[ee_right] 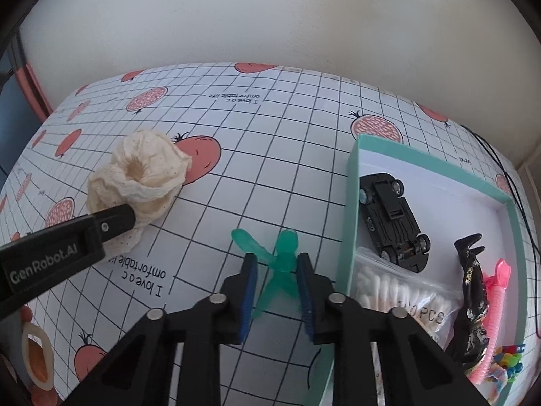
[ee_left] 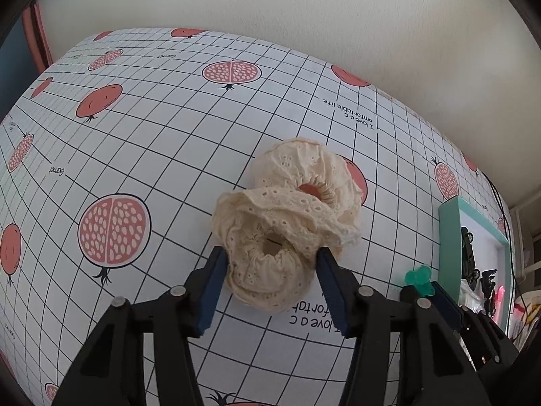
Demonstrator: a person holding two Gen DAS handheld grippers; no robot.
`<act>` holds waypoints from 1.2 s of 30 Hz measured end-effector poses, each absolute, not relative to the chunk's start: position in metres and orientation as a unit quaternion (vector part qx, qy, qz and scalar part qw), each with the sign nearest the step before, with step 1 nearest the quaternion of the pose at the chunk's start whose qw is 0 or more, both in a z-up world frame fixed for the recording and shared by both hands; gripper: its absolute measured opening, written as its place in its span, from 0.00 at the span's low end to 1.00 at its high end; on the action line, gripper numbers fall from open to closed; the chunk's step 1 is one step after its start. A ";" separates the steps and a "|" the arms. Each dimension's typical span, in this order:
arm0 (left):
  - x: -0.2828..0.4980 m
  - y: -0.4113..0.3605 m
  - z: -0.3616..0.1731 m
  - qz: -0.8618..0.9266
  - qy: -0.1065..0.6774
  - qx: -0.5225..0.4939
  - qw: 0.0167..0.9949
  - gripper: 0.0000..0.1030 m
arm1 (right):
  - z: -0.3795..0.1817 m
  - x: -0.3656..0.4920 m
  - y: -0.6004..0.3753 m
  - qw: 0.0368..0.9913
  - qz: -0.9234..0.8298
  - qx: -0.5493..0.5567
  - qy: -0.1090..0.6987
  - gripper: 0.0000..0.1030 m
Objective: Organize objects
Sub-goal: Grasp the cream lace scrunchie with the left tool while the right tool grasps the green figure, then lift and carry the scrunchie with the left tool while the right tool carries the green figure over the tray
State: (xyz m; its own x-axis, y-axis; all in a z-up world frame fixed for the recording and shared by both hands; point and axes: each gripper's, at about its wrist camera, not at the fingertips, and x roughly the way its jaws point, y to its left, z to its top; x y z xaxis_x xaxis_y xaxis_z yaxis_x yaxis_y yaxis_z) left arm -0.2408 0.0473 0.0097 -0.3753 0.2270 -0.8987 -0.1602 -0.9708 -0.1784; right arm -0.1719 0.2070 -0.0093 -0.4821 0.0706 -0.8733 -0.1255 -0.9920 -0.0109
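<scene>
Two cream lace scrunchies lie on the pomegranate-print tablecloth, the near one (ee_left: pixel 267 257) overlapping the far one (ee_left: pixel 314 172). My left gripper (ee_left: pixel 272 253) is open, its blue pads on either side of the near scrunchie, close to it or just touching. The scrunchies also show in the right wrist view (ee_right: pixel 142 176) with the left gripper's finger (ee_right: pixel 111 225) against them. My right gripper (ee_right: pixel 275 264) is shut on a green translucent hair clip (ee_right: pixel 282 260), held just left of the teal box (ee_right: pixel 348 209).
The teal box holds a black toy car (ee_right: pixel 392 216), a bag of cotton swabs (ee_right: pixel 399 294), a black clip (ee_right: pixel 473 297), a pink coil (ee_right: pixel 497 308) and small colourful bits. A black cable (ee_right: pixel 507 176) runs behind the box. A wall stands beyond the table.
</scene>
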 end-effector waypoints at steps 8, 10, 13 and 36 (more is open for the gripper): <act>-0.236 0.054 0.009 0.824 -0.025 -0.551 0.126 0.21 | -0.009 -0.169 0.214 0.045 0.858 -0.509 0.050 0.18; -0.235 0.055 0.009 0.824 -0.027 -0.551 0.127 0.19 | -0.009 -0.168 0.217 0.041 0.858 -0.509 0.062 0.18; -0.234 0.054 0.012 0.826 -0.032 -0.548 0.128 0.17 | -0.004 -0.166 0.222 0.034 0.857 -0.507 0.082 0.18; -0.232 0.035 0.115 0.878 -0.080 -0.447 0.149 0.15 | 0.061 -0.154 0.235 0.005 0.884 -0.454 0.116 0.18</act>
